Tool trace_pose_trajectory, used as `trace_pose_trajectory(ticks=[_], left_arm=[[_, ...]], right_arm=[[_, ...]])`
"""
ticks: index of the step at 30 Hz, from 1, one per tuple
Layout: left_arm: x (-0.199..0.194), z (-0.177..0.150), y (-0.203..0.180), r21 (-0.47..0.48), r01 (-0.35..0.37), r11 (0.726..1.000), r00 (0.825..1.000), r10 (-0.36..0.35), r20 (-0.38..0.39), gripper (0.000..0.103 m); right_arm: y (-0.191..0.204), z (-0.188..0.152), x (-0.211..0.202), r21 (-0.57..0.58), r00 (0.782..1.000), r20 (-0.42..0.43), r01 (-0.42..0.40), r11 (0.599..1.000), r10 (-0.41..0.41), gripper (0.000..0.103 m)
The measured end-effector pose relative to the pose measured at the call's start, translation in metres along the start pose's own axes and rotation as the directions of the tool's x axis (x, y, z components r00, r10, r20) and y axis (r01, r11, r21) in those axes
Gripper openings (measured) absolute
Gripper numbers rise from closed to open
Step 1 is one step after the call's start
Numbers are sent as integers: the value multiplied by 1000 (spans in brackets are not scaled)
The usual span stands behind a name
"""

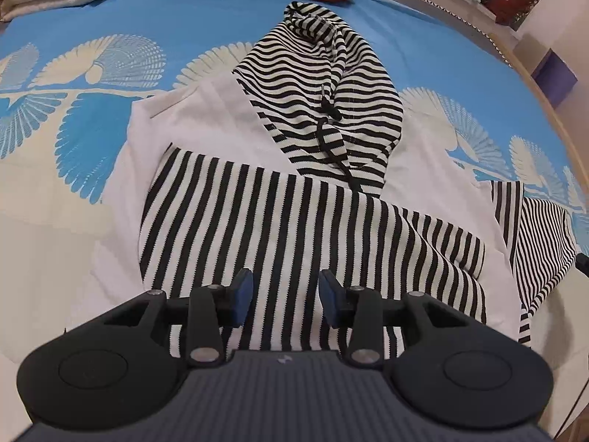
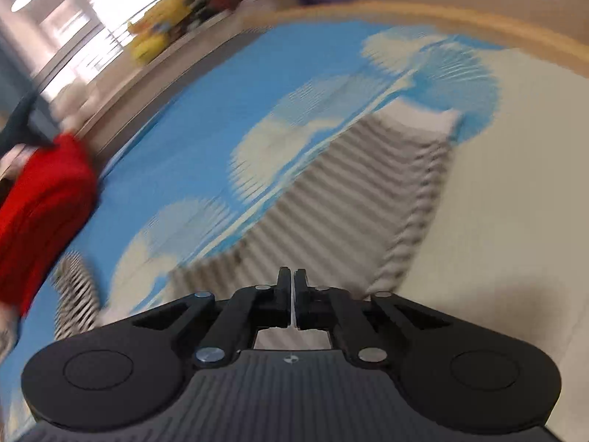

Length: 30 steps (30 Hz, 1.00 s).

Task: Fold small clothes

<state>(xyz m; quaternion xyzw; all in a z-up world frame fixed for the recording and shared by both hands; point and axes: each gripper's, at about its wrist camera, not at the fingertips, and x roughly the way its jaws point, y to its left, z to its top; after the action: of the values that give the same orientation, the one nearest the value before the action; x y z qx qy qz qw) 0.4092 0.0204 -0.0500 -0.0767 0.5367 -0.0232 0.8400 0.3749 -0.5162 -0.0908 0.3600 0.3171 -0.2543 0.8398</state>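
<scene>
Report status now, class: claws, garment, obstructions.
Left claw open, above folded striped sleeve. Right claw shut, view blurred, grip unclear. Hoodie flat on bedspread. Nothing blocking.

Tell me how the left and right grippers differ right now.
The left gripper is open, blue pads apart above the striped hoodie; the right gripper is closed, only a sliver between its fingers. The left view is sharp, the right blurred. Both are black and over the blue bedspread.
</scene>
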Motion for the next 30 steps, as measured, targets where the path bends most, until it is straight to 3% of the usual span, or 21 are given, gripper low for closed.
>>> trace_pose_trajectory(ticks=[1, 3, 5, 12, 16, 17, 19, 21, 24, 26, 28, 30], left_arm=[[1, -1, -1, 1, 1, 1000, 1000, -1, -4, 44], [4, -1, -3, 3, 6, 1000, 1000, -6, -18, 44], [5, -2, -6, 5, 14, 1000, 1000, -14, -23, 44], [5, 0, -12, 12, 23, 1000, 1000, -23, -19, 45], [6, 1, -9, -2, 31, 1000, 999, -31, -29, 45], [6, 1, -8, -4, 33, 999, 999, -33, -28, 45], [4, 1, -8, -3, 33, 999, 999, -33, -23, 45], [3, 2, -7, -5, 31, 1000, 999, -31, -19, 45], [0, 4, -2, -28, 35, 999, 999, -36, -14, 45], [-5, 7, 6, -51, 42, 998, 999, -42, -6, 45], [-11, 12, 17, -81, 47, 996, 999, -47, 8, 45], [-18, 20, 34, -111, 40, 993, 999, -37, 30, 45]], right_arm=[[-14, 6, 5, 30, 1000, 0, 12, 999, -12, 10], [-36, 15, 18, 90, 1000, -20, 9, 996, -8, 28], [-54, 21, 31, 135, 999, -29, 20, 991, -16, 32], [-85, 29, 63, 250, 999, 2, 51, 967, -53, 40], [-83, 28, 71, 233, 998, 46, 18, 972, -30, 40], [-82, 28, 73, 227, 998, 54, 3, 974, -16, 38], [-79, 26, 78, 217, 998, 55, -29, 976, 17, 4], [-69, 25, 71, 201, 996, 87, -8, 980, -10, 4], [-30, 29, 45, 81, 981, 180, 51, 995, -65, 4], [18, 27, 16, -62, 962, 268, 68, 996, -49, 4], [78, 6, -20, -264, 939, 339, 44, 964, 50, 4], [138, -37, -58, -462, 915, 322, -71, 884, 243, 4]])
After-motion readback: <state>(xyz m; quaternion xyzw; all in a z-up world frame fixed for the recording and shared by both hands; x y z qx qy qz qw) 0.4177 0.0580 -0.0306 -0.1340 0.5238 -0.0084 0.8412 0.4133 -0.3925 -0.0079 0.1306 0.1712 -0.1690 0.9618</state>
